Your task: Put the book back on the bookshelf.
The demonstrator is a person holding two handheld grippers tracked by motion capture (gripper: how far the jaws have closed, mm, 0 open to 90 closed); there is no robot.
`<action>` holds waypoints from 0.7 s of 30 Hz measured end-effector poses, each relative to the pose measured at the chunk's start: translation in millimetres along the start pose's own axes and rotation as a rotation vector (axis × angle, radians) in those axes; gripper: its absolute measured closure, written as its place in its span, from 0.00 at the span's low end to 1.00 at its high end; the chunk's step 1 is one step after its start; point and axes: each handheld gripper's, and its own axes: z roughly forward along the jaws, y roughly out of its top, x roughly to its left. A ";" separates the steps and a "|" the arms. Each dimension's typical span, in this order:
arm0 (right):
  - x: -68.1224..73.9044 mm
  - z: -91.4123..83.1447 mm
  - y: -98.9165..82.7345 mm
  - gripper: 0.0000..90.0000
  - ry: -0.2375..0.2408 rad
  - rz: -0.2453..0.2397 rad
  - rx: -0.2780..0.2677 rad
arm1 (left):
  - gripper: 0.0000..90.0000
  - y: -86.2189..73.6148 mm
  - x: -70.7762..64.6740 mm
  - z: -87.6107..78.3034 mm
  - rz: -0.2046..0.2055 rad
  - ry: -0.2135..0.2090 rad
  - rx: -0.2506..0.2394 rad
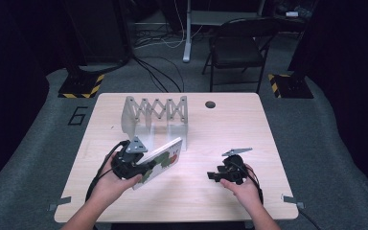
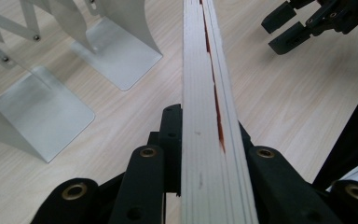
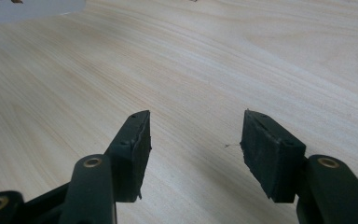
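- Left tool [image 1: 149, 165]: clenched on one end of the picture book [image 1: 165, 158]; the book is lifted off the surface [image 1: 220, 129], just in front of the metal rack [image 1: 155, 115].
- Book: long axis points away from the left tool, toward the rack.
- Progress: grasp and lift look complete; insertion into a rack slot is not yet done.
- Right tool [image 3: 195, 135]: jaws apart, holding nothing, just above the surface.

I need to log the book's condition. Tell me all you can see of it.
The book is a thin white board book with a green and red picture on its cover. It is tilted, one end raised toward the metal rack. The left gripper clamps its lower edge; its thick pale pages show a red streak.
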 end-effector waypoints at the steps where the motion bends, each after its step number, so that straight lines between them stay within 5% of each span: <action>1: -0.1 0.2 -0.1 0.47 0.001 0.001 -0.003 | 0.84 -0.8 1.5 -1.3 -0.001 -0.001 -0.002; 21: -2.1 1.5 -0.9 0.47 0.001 0.005 -0.009 | 0.84 -14.2 24.3 -25.2 -0.044 0.060 -0.006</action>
